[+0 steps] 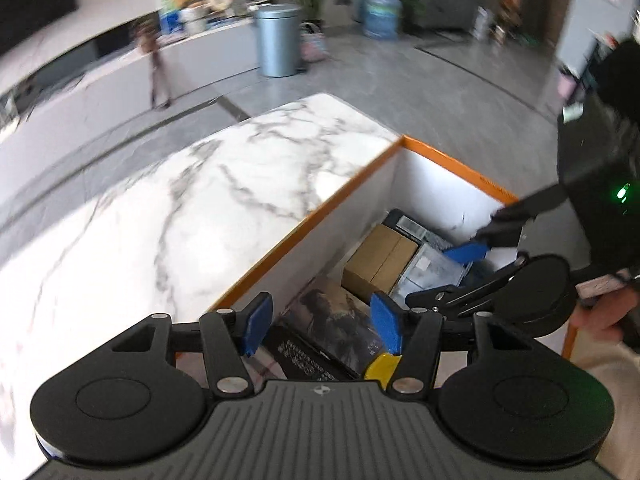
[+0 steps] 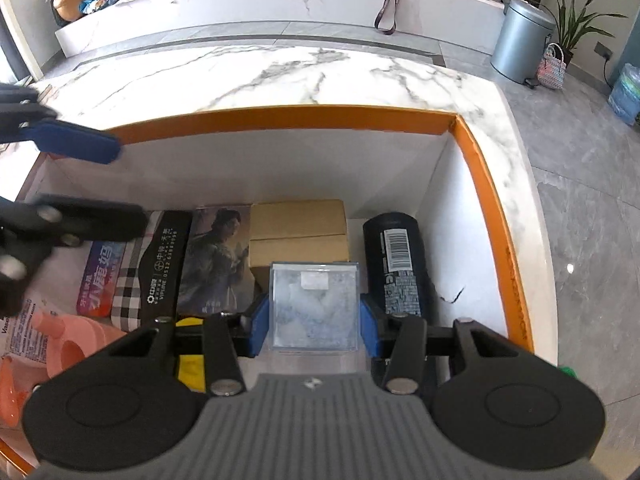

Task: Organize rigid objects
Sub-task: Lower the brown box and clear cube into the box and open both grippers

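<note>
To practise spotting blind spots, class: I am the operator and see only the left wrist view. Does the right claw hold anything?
Observer: Yes. The right claw is shut on a clear square plastic case with white pieces inside.
Operator: What lies right of that case?
Observer: A black cylindrical can with a barcode label, lying on its side near the right wall of the orange-rimmed white box.
Operator: And at the box's left end?
Observer: Pink plastic pieces, next to a checked packet.
</note>
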Action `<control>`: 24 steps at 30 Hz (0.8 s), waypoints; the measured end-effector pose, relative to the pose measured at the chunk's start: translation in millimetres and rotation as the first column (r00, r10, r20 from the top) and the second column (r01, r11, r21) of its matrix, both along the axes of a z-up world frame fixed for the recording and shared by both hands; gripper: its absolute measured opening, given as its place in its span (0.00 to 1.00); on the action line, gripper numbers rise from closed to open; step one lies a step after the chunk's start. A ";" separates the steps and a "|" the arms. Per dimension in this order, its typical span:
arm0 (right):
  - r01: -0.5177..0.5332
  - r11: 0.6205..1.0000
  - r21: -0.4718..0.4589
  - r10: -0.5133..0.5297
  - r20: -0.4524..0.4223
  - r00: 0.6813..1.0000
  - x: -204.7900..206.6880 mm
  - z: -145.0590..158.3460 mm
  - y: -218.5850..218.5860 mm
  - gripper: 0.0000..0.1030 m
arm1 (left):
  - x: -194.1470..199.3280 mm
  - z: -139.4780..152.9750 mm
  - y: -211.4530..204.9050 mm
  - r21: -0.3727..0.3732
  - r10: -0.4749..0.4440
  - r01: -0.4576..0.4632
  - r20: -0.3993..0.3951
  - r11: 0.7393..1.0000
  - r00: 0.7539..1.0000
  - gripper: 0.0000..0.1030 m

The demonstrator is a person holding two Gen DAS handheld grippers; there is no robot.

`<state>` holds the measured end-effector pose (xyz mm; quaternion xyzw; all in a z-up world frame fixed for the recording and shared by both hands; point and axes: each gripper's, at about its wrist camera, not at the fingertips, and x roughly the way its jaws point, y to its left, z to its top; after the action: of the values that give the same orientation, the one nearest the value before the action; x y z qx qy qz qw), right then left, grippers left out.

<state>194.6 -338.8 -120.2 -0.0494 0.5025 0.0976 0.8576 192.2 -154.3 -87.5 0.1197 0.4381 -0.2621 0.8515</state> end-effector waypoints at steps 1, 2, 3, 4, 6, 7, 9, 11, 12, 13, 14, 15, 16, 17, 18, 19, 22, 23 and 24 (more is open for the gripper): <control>-0.004 1.000 0.000 0.004 -0.006 1.000 0.6 0.5 0.2 0.46 | -2.1 1.9 3.5 -0.006 0.025 -0.025 0.000 1.000 1.000 0.65; -0.012 1.000 -0.005 0.012 -0.012 1.000 2.0 1.4 1.4 0.46 | -3.4 3.6 7.2 -0.005 0.048 -0.048 0.004 0.999 0.999 0.65; -0.022 1.000 -0.015 0.022 -0.013 1.000 3.8 0.8 3.1 0.46 | -5.9 5.7 11.8 -0.007 0.070 -0.070 0.011 0.998 0.998 0.65; -0.031 0.999 -0.029 0.031 -0.019 0.999 6.1 -0.5 5.3 0.46 | -9.0 8.2 15.2 -0.012 0.090 -0.089 0.016 0.996 0.996 0.65; -0.038 0.998 -0.048 0.037 -0.031 0.999 7.2 -2.6 9.8 0.46 | -14.7 12.0 22.7 -0.019 0.136 -0.136 0.011 0.991 0.991 0.65; -0.038 0.998 -0.052 0.036 -0.038 0.999 8.5 -4.1 10.9 0.46 | -18.1 14.5 27.3 -0.020 0.167 -0.167 0.007 0.986 0.986 0.65; -0.026 0.998 -0.062 0.023 -0.054 0.998 9.3 -6.4 11.7 0.46 | -25.2 17.1 36.8 -0.008 0.220 -0.220 0.002 0.976 0.976 0.65; -0.017 0.998 -0.064 0.013 -0.055 0.998 9.7 -5.2 11.2 0.47 | -34.7 18.7 44.3 0.020 0.270 -0.270 0.008 0.963 0.963 0.65; -0.014 0.998 -0.062 0.011 -0.053 0.999 9.1 -4.5 10.8 0.47 | -38.5 19.0 48.0 0.021 0.283 -0.283 0.005 0.959 0.959 0.64; -0.013 0.998 -0.062 0.010 -0.050 0.999 7.9 -5.1 10.8 0.47 | -42.8 19.3 52.7 0.013 0.293 -0.293 -0.004 0.956 0.956 0.62; -0.012 0.998 -0.063 0.010 -0.045 0.999 6.1 -4.8 11.0 0.47 | -46.3 19.3 57.3 0.001 0.303 -0.303 -0.015 0.953 0.953 0.62; -0.011 0.998 -0.064 0.009 -0.040 0.999 4.5 -3.8 11.5 0.48 | -49.9 19.5 61.0 -0.009 0.313 -0.313 -0.028 0.950 0.949 0.62; -0.010 0.998 -0.061 0.008 -0.034 0.999 2.8 -2.5 12.0 0.51 | -52.6 18.9 64.5 -0.013 0.324 -0.325 -0.039 0.946 0.945 0.62; -0.006 0.998 -0.062 0.004 -0.026 1.000 0.6 -0.1 12.2 0.53 | -55.0 18.6 67.2 -0.014 0.341 -0.342 -0.048 0.939 0.939 0.62; -0.004 0.998 -0.059 0.002 -0.020 1.000 -0.9 2.2 13.5 0.53 | -57.9 19.1 69.7 -0.014 0.357 -0.358 -0.058 0.933 0.932 0.62; -0.005 0.999 -0.053 0.005 -0.012 1.000 -4.2 5.6 14.2 0.54 | -61.3 19.3 71.4 -0.016 0.371 -0.372 -0.065 0.928 0.927 0.62; -0.004 0.999 -0.054 0.005 0.026 1.000 -13.9 18.9 11.2 0.54 | -72.6 22.6 77.8 -0.042 0.417 -0.422 -0.091 0.906 0.904 0.62; 0.002 0.999 -0.051 0.000 0.041 0.999 -18.5 23.8 10.2 0.54 | -77.2 24.0 79.5 -0.051 0.427 -0.433 -0.098 0.900 0.899 0.62; 0.008 0.999 -0.045 -0.006 0.057 0.998 -24.3 29.7 8.2 0.54 | -82.2 25.1 80.1 -0.057 0.431 -0.438 -0.101 0.897 0.897 0.62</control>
<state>170.2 -330.6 -90.5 -0.0697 0.4800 0.0818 0.8706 110.0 -74.1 -62.4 -0.0258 0.4796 -0.0872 0.8728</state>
